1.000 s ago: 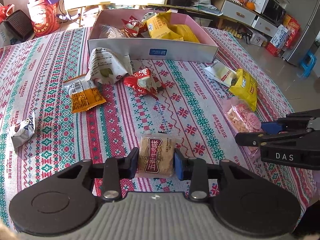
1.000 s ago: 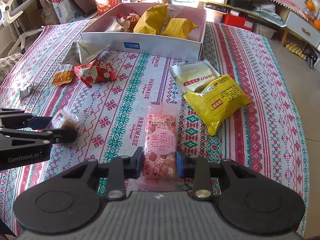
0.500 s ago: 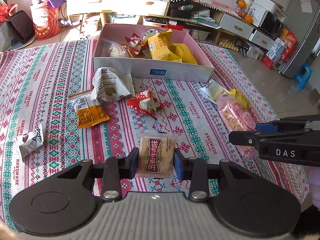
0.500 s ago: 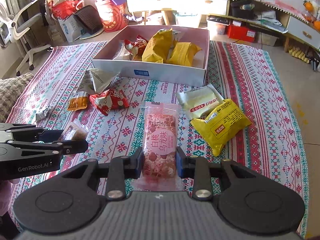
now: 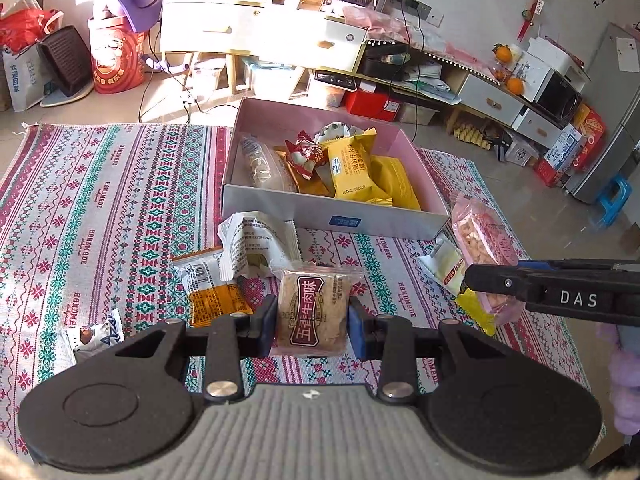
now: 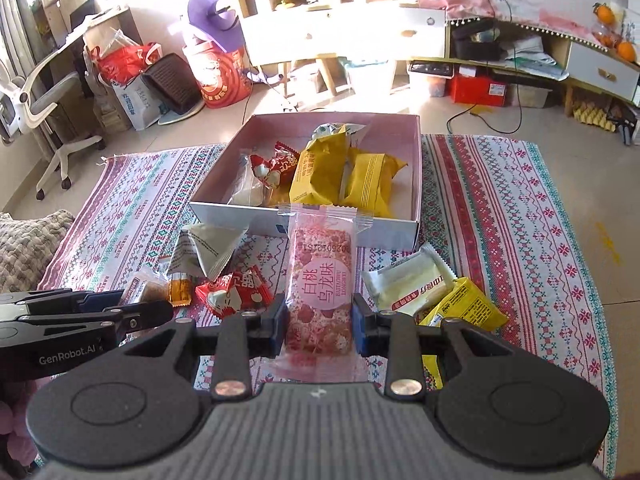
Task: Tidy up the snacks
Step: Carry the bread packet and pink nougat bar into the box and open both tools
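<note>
Both snacks higher — brown pack (image 5: 313, 312) between fingers (image 5: 267, 326).

A brown square snack packet (image 5: 312, 312) with a dark red label is being held upright between blue fingers (image 5: 269, 325), while a long pink snack bar (image 6: 320, 292) in clear wrap is standing pinched between another pair of fingers (image 6: 279, 325). Behind them a pink box (image 5: 280, 204) is sitting open on the patterned cloth, holding yellow packets (image 5: 352, 172), a red candy pack (image 5: 304, 154) and a clear bag. Loose on the cloth near the box are lying a white crumpled packet (image 5: 256, 246), an orange packet (image 5: 212, 292), a red pack (image 6: 234, 294), a cream wafer packet (image 6: 412, 280) and a yellow bag (image 6: 464, 308).
</note>
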Action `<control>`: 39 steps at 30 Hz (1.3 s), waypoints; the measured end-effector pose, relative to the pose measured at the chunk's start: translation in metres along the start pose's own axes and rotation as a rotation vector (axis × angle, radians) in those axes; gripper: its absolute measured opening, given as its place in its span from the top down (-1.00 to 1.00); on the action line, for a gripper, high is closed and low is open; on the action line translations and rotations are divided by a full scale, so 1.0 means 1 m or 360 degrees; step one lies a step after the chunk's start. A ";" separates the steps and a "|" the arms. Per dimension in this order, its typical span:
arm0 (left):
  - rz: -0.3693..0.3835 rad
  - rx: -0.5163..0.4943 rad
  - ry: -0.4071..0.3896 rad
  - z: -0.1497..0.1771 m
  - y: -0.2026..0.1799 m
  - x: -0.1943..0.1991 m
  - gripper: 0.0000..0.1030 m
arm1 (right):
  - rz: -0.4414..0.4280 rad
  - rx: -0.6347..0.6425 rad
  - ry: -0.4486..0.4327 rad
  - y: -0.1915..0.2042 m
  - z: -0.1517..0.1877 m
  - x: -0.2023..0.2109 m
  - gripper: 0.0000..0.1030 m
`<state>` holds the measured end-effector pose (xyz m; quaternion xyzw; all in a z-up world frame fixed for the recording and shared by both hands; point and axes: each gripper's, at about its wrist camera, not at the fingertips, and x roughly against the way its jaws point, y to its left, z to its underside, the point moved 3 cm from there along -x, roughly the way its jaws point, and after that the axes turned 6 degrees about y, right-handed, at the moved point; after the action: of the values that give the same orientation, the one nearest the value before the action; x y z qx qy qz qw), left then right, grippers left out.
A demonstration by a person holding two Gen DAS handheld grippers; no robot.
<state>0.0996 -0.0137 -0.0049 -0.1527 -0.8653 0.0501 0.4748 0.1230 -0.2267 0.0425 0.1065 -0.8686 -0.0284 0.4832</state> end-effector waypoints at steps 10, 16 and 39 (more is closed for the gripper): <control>-0.0029 0.0027 -0.0043 -0.029 0.009 -0.012 0.19 | -0.0009 -0.0083 -0.0053 -0.010 -0.037 -0.014 0.43; -0.0055 0.0022 -0.0088 -0.055 0.012 -0.029 0.18 | -0.0046 -0.0151 -0.0088 -0.025 -0.062 -0.030 0.43; -0.0182 0.0014 -0.0128 -0.110 0.021 -0.101 0.18 | 0.0118 -0.0217 0.0008 -0.051 -0.126 -0.117 0.39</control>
<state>0.2470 -0.0322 -0.0317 -0.0987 -0.8907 0.0329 0.4425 0.2972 -0.2444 0.0047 0.0410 -0.8667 -0.0693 0.4924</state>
